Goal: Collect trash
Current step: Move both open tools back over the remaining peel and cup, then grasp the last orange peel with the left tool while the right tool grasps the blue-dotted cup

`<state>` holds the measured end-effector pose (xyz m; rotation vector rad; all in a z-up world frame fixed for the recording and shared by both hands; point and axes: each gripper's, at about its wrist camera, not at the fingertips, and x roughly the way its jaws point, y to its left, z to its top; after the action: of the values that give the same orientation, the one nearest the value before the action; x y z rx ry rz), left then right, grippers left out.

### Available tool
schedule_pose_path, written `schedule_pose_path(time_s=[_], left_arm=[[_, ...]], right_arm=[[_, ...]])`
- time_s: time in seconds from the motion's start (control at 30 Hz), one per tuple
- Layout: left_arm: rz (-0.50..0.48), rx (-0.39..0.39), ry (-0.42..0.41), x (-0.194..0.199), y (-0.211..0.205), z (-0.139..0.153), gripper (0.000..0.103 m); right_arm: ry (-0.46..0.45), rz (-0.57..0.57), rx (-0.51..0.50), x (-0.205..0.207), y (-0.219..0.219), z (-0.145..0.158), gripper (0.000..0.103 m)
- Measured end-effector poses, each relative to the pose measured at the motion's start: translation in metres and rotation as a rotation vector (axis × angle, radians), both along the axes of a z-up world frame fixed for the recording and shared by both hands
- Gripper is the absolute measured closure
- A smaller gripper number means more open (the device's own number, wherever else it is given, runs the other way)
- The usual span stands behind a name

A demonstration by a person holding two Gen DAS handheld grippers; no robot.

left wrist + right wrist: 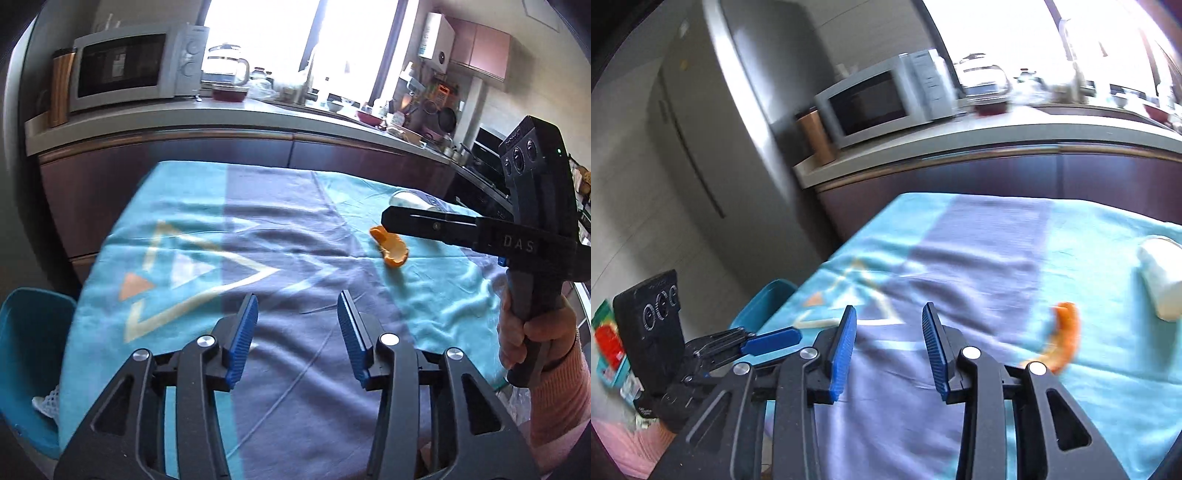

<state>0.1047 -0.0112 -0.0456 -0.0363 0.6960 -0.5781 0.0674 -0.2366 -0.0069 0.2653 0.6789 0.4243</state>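
Orange peel (390,248) lies on the teal-and-grey tablecloth (288,236), right half of the table, curled like a shallow cup. A white crumpled piece (1161,282) — paper or tissue, can't tell which — sits just beyond it toward the counter.

Left gripper (298,334): blue pads spread apart, nothing between them, hovering over the grey centre of the cloth. Right gripper (889,341): fingers also apart and empty; in the left wrist view its tip hangs right over the peel, contact unclear. Right wrist view is motion-blurred.

Handling guess: peel is light, thin, flexible, probably a bit waxy — pinch across the raised rim, not flat against the cloth, or the pads will snag fabric. White piece looks soft and compressible; any grab across its middle should hold.

No bin clearly in view; a teal tub (27,354) sits past the table's left edge.
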Motion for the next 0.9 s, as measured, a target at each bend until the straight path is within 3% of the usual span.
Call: schedule_pose_path(time_s=[0.27,0.43,0.7,0.9], left_arm=[[-0.129,0.042,0.017,0.014,-0.091,-0.003,0.05],[-0.16,0.067,0.05,0.032,-0.128,-0.009,0.05],[-0.179,0.12,0.102,0.053,-0.164,-0.028,0.051],[-0.185,0.145,0.131,0.063,-0.179,-0.033,0.057]], right_arm=[[0.01,-0.258,0.004,0.006,-0.098,-0.014,0.061],[0.027,-0.375,0.001,0.015,-0.145,-0.024,0.046],[0.072,-0.441,-0.026,0.046,-0.177,-0.039,0.035],[0.112,-0.446,-0.019,0.067,-0.181,-0.049,0.035]])
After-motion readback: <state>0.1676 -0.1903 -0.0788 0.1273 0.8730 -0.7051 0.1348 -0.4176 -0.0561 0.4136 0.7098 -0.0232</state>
